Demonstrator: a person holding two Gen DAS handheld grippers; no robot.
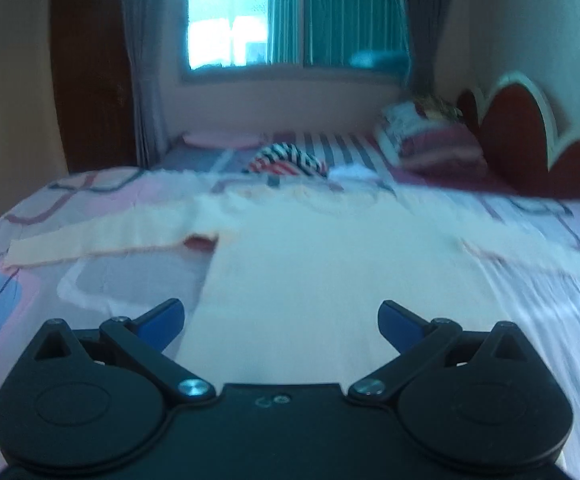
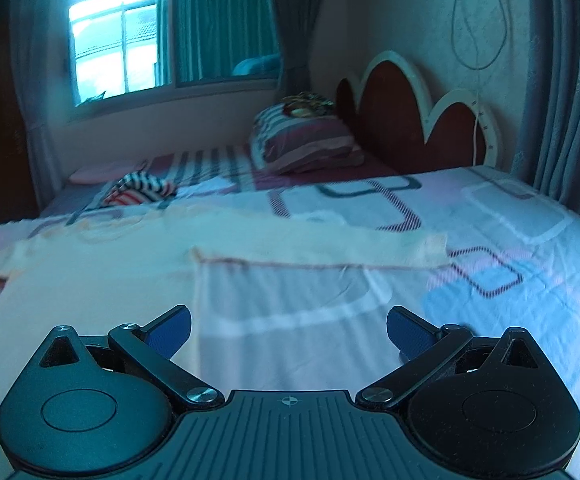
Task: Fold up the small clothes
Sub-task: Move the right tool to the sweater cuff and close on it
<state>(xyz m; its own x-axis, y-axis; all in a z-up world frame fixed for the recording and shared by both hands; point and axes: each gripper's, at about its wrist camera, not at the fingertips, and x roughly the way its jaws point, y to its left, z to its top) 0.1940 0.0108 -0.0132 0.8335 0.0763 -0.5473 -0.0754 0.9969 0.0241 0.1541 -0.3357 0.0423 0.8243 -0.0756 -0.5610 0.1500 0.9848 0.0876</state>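
Note:
A cream long-sleeved top [image 1: 310, 264] lies flat on the bed, sleeves spread to both sides. My left gripper [image 1: 281, 322] is open and empty, low over the top's lower body near its left edge. In the right wrist view the same top [image 2: 90, 292] lies left of centre, its right sleeve [image 2: 330, 248] stretched out across the sheet. My right gripper [image 2: 289, 330] is open and empty, above the top's lower right edge and the bare sheet beside it.
The bed sheet [image 2: 490, 240] is pink, white and blue with square patterns. A striped garment [image 1: 290, 160] lies bunched further back, and shows in the right view [image 2: 142, 190]. Pillows [image 2: 306, 140] and a red headboard [image 2: 406, 120] stand at the back right. A window [image 1: 290, 16] is behind.

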